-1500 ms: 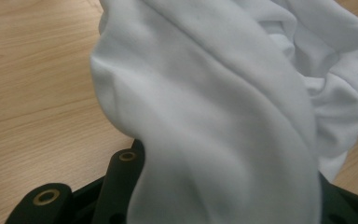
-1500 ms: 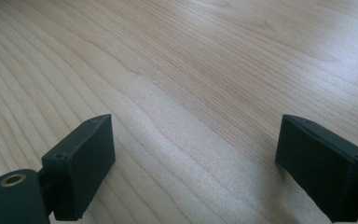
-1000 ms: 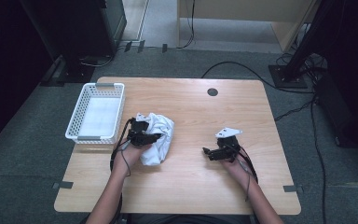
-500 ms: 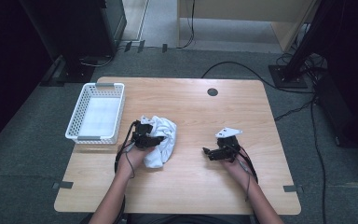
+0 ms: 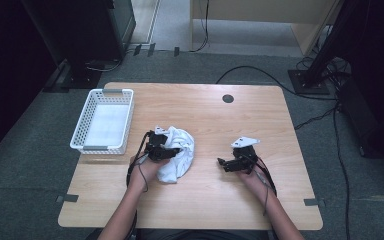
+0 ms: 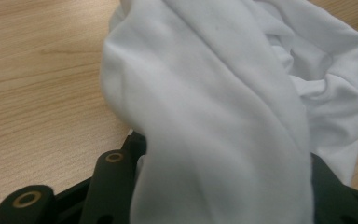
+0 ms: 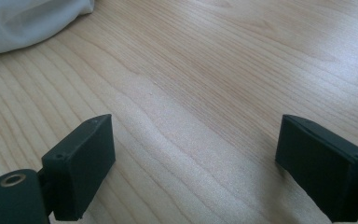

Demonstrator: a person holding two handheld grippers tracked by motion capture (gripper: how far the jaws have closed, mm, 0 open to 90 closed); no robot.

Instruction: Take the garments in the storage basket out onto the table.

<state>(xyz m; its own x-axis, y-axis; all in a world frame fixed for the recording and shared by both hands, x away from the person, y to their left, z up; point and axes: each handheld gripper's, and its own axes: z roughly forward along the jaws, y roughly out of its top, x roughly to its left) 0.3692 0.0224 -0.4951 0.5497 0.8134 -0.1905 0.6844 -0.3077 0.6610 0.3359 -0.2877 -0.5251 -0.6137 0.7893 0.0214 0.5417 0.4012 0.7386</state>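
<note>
Left gripper (image 5: 172,150) sits against the near-left side of a crumpled white cloth (image 5: 179,157). In the left gripper view a thick fold of that cloth (image 6: 223,121) drapes down between the two black jaws; the jaws have just been opening, and whether the pads press on the fabric is hidden under the fold, so I cannot tell if it is gripped. The cloth lies bunched on the wooden counter (image 5: 220,120), a little left of its middle. Right gripper (image 5: 225,163) rests well apart to the right, jaws spread wide over bare wood with nothing between them. A white mesh basket (image 5: 81,130) stands at the counter's left edge, near the cloth.
</note>
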